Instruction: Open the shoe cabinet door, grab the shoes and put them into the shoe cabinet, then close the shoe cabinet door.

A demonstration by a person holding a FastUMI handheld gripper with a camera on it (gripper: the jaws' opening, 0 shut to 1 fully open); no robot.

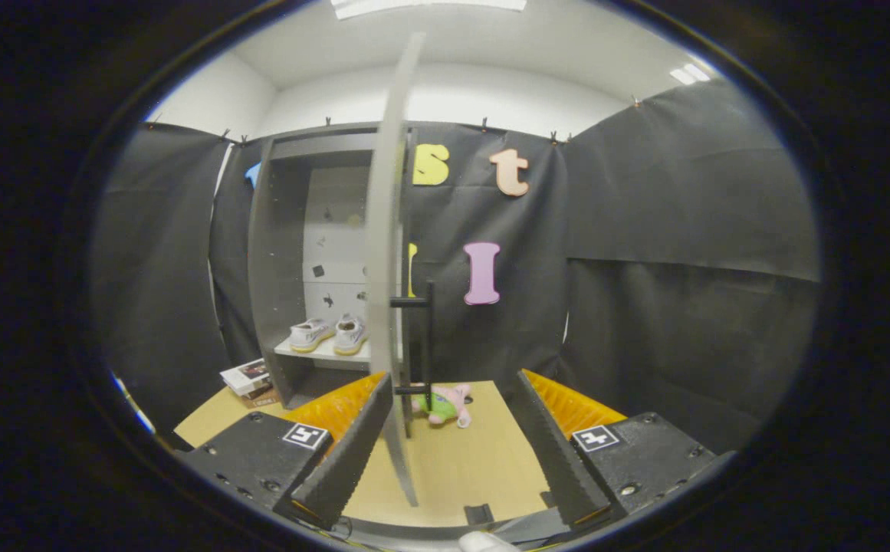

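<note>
Hand-held gripper (451,452) is seen at lower centre, fingers spread wide, nothing held; the edge of the open cabinet door (388,261) stands between the fingers, nearer the left one, contact cannot be told. Black door handle (423,337) is seen on the door's right face, centre frame. Shoe cabinet (291,261) is at centre left, open, with a pair of white sneakers (331,335) set on its shelf. Stacked books (249,381) lie left of the cabinet on the desk (475,460). A pink-green plush toy (446,405) lies beyond the fingers.
</note>
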